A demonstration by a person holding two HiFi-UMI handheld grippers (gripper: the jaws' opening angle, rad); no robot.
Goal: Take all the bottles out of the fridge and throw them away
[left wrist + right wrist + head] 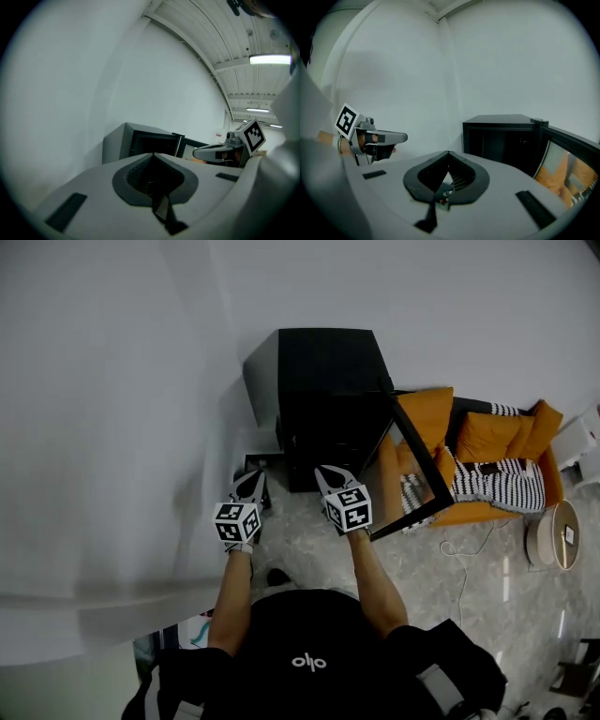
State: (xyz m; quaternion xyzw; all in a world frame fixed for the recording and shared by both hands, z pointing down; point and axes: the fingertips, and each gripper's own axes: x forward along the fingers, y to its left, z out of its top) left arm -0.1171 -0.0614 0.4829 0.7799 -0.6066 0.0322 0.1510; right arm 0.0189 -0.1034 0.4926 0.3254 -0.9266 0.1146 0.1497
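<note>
Black fridge point(323, 399) stands straight ahead, door point(417, 465) open to the right; my right claw point(328, 476) is nearer its mouth than my left claw point(251, 480), both clenched empty.

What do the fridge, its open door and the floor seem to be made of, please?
The fridge looks like black painted metal or plastic, matte with a dull sheen on top. Its open door seems a dark frame around clear glass: the orange sofa shows through. The floor looks like polished stone or tile: pale, veined, with light reflections.
</note>
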